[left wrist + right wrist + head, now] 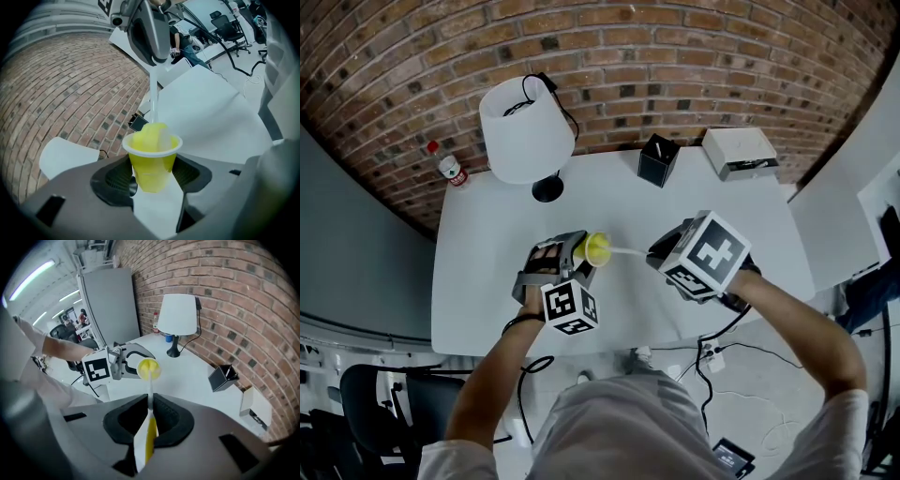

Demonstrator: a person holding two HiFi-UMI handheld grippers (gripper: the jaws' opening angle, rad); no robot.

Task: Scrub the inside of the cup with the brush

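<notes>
Holding cup (152, 159) above counter (483, 281): left tongs (152, 175) clamped on its lower sides, mouth tipped toward right tongs (150, 414). Right tongs shut on brush (148, 437) handle, near flat yellow-white end. Brush shaft runs straight from right tongs into cup mouth, in line with cup's own axis (head inside; bristles hard to make out). Cup lies dead ahead of right tongs, near. Next move likely calls for twisting or stroking along that line, left tongs bracing cup.
</notes>
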